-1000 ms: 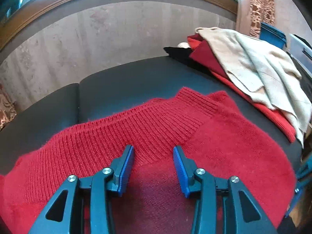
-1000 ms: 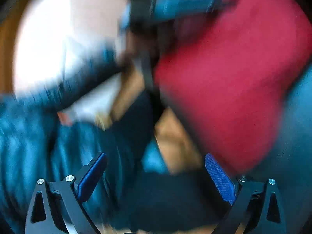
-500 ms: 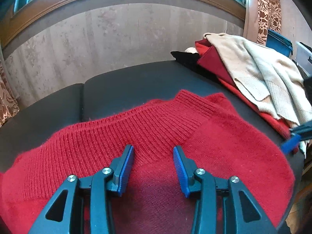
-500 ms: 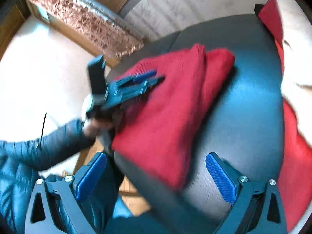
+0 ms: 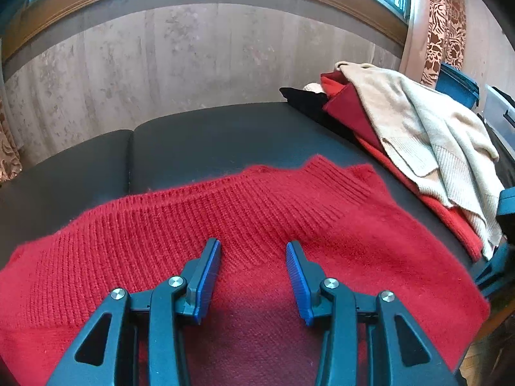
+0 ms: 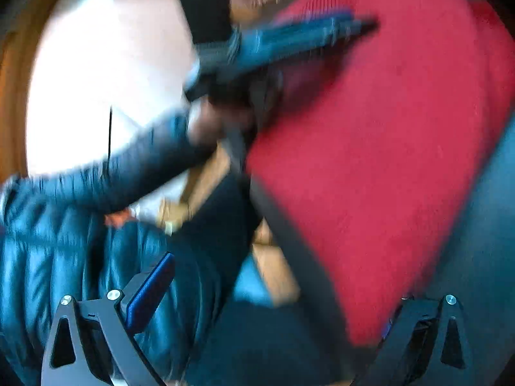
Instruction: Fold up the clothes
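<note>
A red knitted sweater (image 5: 289,225) lies spread on a black padded table (image 5: 199,141), its ribbed band toward the far side. My left gripper (image 5: 253,259) is open and hovers low over the sweater, holding nothing. In the blurred right wrist view the sweater (image 6: 386,148) fills the right half. My right gripper (image 6: 273,286) is open wide at the sweater's near corner, which hangs over the table edge and covers the right finger's pad. The left gripper (image 6: 360,25) shows there over the sweater's far side.
A pile of clothes, a cream sweater (image 5: 428,135) on top of red (image 5: 351,109) and black garments, sits at the table's right. A grey wall (image 5: 193,64) stands behind the table. The person's blue puffer jacket (image 6: 64,241) fills the lower left of the right wrist view.
The left gripper has stayed open over the sweater, with the view shifting slightly. The right gripper has swung fast and come down close to the sweater's near corner at the table edge.
</note>
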A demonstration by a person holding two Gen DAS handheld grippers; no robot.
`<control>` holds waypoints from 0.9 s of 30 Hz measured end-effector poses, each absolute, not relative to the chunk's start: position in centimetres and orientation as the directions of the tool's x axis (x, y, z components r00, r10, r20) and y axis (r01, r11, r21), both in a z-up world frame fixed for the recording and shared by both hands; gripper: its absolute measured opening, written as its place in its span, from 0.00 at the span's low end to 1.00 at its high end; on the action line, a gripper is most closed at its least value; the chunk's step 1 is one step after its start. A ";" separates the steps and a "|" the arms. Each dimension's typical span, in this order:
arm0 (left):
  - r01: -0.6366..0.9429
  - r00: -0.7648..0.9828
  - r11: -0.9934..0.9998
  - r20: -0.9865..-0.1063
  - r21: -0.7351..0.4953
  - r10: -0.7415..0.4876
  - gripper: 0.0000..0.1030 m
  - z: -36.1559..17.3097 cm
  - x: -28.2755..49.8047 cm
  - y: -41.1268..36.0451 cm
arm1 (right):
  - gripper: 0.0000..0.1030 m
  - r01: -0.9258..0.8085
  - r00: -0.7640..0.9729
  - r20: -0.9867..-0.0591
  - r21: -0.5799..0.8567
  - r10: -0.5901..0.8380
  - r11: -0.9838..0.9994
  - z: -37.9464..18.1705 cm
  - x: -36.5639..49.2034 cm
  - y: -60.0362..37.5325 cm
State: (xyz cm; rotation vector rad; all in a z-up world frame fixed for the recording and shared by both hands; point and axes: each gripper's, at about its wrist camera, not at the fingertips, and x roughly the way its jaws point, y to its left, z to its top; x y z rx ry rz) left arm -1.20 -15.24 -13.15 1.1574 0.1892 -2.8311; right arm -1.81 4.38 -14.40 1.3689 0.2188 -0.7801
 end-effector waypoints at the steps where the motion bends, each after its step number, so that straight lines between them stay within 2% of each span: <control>1: 0.118 -0.711 -0.990 -0.702 -0.077 -0.030 0.41 -13.1 -1.2 -15.1 | 1.00 0.626 0.718 -0.591 0.779 -0.368 -0.029 -14.2 -2.1 5.0; 7: 0.116 -0.715 -0.990 -0.699 -0.078 -0.029 0.41 -13.0 -0.9 -14.8 | 1.00 0.670 0.634 -0.662 0.728 -0.399 -0.144 -13.5 -3.4 8.3; 10: 0.114 -0.719 -0.989 -0.695 -0.089 -0.020 0.41 -13.0 -0.8 -14.8 | 1.00 0.745 0.494 -0.763 0.619 -0.417 -0.250 -13.1 -4.1 9.7; 11: 0.113 -0.720 -0.989 -0.694 -0.093 -0.017 0.41 -13.0 -0.7 -14.8 | 1.00 0.747 0.462 -0.768 0.607 -0.444 -0.271 -12.6 -4.4 10.0; 14: 0.109 -0.731 -0.980 -0.682 -0.168 0.036 0.43 -12.8 -0.5 -15.6 | 1.00 0.755 0.335 -0.714 0.594 -0.614 -0.278 -9.6 -5.5 9.1; 17: 0.131 -0.748 -0.931 -0.651 -0.342 0.133 0.43 -12.2 0.5 -18.0 | 1.00 0.766 0.182 -0.611 0.580 -0.771 -0.279 -6.4 -6.5 7.5; 21: 0.219 -0.784 -0.862 -0.609 -0.457 0.124 0.43 -10.7 5.1 -21.8 | 1.00 0.741 0.068 -0.516 0.599 -0.854 -0.303 -6.6 -8.0 1.9; 23: 0.248 -0.794 -0.858 -0.602 -0.450 0.086 0.43 -10.0 9.2 -23.9 | 1.00 0.740 0.023 -0.541 0.575 -0.841 -0.349 -8.1 -8.2 -1.9; 27: 0.340 -0.786 -0.863 -0.617 -0.374 -0.042 0.43 -9.6 18.0 -27.7 | 1.00 0.788 -0.107 -0.676 0.390 -0.729 -0.477 -11.5 -7.4 -7.0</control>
